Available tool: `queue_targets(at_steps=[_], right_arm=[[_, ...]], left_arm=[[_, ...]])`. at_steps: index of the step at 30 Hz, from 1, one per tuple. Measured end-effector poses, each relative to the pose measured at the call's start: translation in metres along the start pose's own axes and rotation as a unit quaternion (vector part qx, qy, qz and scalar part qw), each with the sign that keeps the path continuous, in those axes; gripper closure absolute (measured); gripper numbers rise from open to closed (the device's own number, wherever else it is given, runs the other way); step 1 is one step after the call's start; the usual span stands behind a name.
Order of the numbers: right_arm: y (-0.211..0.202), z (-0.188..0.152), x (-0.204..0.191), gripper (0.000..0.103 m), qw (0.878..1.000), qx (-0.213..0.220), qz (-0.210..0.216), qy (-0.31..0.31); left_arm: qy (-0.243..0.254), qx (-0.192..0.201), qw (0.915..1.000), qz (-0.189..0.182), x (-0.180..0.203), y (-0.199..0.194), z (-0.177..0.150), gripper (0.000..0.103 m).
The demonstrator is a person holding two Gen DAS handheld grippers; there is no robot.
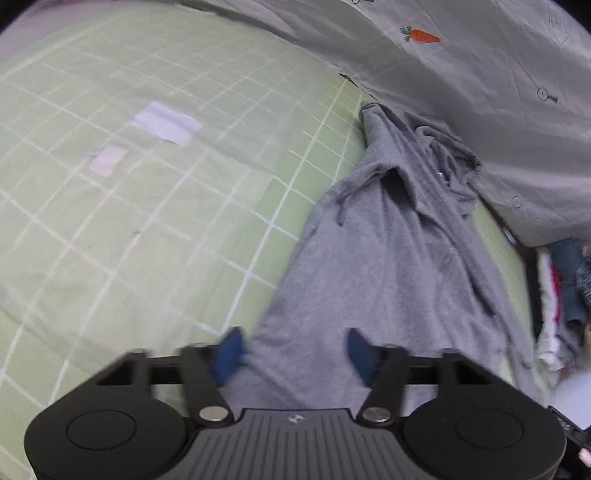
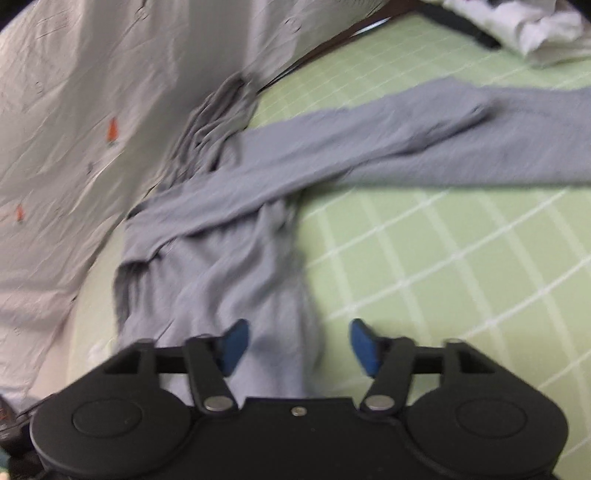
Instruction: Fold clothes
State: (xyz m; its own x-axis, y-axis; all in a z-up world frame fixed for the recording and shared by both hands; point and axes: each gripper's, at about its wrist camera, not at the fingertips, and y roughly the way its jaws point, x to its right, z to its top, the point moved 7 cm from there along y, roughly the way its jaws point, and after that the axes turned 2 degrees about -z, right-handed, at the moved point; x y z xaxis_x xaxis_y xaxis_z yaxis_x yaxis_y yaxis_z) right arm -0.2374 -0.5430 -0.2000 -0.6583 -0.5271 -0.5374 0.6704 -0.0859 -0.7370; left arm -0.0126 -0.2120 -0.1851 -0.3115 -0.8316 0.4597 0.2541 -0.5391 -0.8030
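Grey hooded sweatshirt [image 1: 388, 258] lies on the green checked bedsheet [image 1: 147, 221], along the bed edge where the pale carrot-print quilt [image 1: 480, 92] is heaped. Hood and drawstring end sits bunched against the quilt; the body runs from there back toward me.

Left gripper [image 1: 295, 354]: jaws part-open, blue pads apart, grey fabric showing between them, but I cannot see them pressing on it. Body's long axis runs straight ahead of this tool, hood at the far end.

Right gripper [image 2: 295, 347]: jaws likewise part-open, over the cloth with its edge between the pads, no pinch visible. From here one long sleeve [image 2: 406, 147] stretches crosswise over the sheet, away from the quilt and toward the open middle of the bed. A crumpled white garment [image 2: 535, 33] lies at the far corner, apart.

Judgement: both tools are at the near end of the sweatshirt. The outstretched sleeve lies ahead of my right hand, so that hand looks better placed to bring it in across the body.
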Motion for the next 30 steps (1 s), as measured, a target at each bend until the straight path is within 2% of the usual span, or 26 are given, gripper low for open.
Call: queue_targets(at_steps=[1, 2, 4, 6, 9, 12, 13, 15, 16, 17, 18, 19, 20, 21, 23, 24, 29, 30], right_arm=[[0.002, -0.007, -0.002, 0.067, 1.0, -0.009, 0.004, 0.0], [0.003, -0.014, -0.003, 0.083, 1.0, -0.018, 0.006, 0.0], [0.0, -0.02, -0.004, 0.092, 1.0, -0.019, 0.011, -0.001], [-0.013, -0.021, -0.004, 0.094, 1.0, -0.003, 0.02, 0.002], [-0.038, -0.019, -0.005, 0.095, 0.999, 0.023, 0.03, 0.009], [-0.028, -0.031, 0.003, 0.094, 1.0, -0.009, -0.015, -0.007], [-0.023, -0.035, 0.006, 0.094, 0.999, -0.023, -0.028, -0.007], [-0.02, -0.039, 0.007, 0.092, 0.999, -0.034, -0.034, -0.004], [-0.022, -0.037, 0.006, 0.084, 0.999, -0.029, -0.038, -0.009], [-0.025, -0.033, 0.005, 0.07, 0.998, -0.022, -0.049, -0.017], [-0.026, -0.028, 0.006, 0.062, 0.998, -0.014, -0.06, -0.022], [-0.028, -0.022, 0.007, 0.049, 0.997, -0.004, -0.071, -0.024], [-0.029, -0.017, 0.008, 0.041, 0.997, 0.006, -0.077, -0.024], [-0.03, -0.011, 0.01, 0.036, 0.997, 0.016, -0.079, -0.021], [-0.032, 0.001, 0.013, 0.003, 0.996, 0.042, -0.079, -0.013], [-0.033, 0.007, 0.013, 0.0, 0.995, 0.058, -0.078, -0.011], [-0.023, 0.04, -0.001, 0.0, 0.991, 0.088, -0.089, -0.037], [-0.019, 0.047, -0.007, 0.0, 0.991, 0.09, -0.09, -0.043]], left_arm=[[0.003, -0.008, 1.0, 0.003, -0.001, 0.001, -0.004, 0.086], [-0.003, -0.013, 0.9999, -0.004, -0.002, 0.0, -0.009, 0.086], [-0.013, -0.004, 0.9999, -0.007, -0.005, -0.01, -0.017, 0.089], [-0.016, 0.001, 0.9998, -0.009, -0.009, -0.028, -0.027, 0.089], [-0.049, -0.005, 0.9986, -0.022, -0.02, -0.05, -0.047, 0.087], [-0.066, -0.024, 0.9975, -0.004, -0.034, -0.042, -0.066, 0.083], [-0.072, -0.025, 0.9971, -0.008, -0.035, -0.042, -0.066, 0.082], [-0.075, -0.031, 0.9967, 0.001, -0.035, -0.043, -0.063, 0.076], [-0.065, -0.028, 0.9975, 0.007, -0.033, -0.044, -0.059, 0.075], [-0.055, -0.026, 0.998, 0.013, -0.032, -0.046, -0.055, 0.075], [-0.046, -0.023, 0.9985, 0.02, -0.03, -0.048, -0.051, 0.073], [-0.036, -0.021, 0.9988, 0.026, -0.029, -0.049, -0.047, 0.071], [-0.036, -0.012, 0.9989, 0.026, -0.027, -0.052, -0.041, 0.068], [-0.035, -0.004, 0.999, 0.026, -0.026, -0.055, -0.035, 0.061], [-0.036, 0.011, 0.9991, 0.021, -0.022, -0.059, -0.022, 0.055], [-0.036, 0.019, 0.999, 0.017, -0.02, -0.06, -0.015, 0.053], [-0.026, 0.035, 0.9986, 0.03, -0.009, -0.049, 0.024, 0.047], [-0.027, 0.037, 0.9985, 0.031, -0.007, -0.045, 0.032, 0.041]])
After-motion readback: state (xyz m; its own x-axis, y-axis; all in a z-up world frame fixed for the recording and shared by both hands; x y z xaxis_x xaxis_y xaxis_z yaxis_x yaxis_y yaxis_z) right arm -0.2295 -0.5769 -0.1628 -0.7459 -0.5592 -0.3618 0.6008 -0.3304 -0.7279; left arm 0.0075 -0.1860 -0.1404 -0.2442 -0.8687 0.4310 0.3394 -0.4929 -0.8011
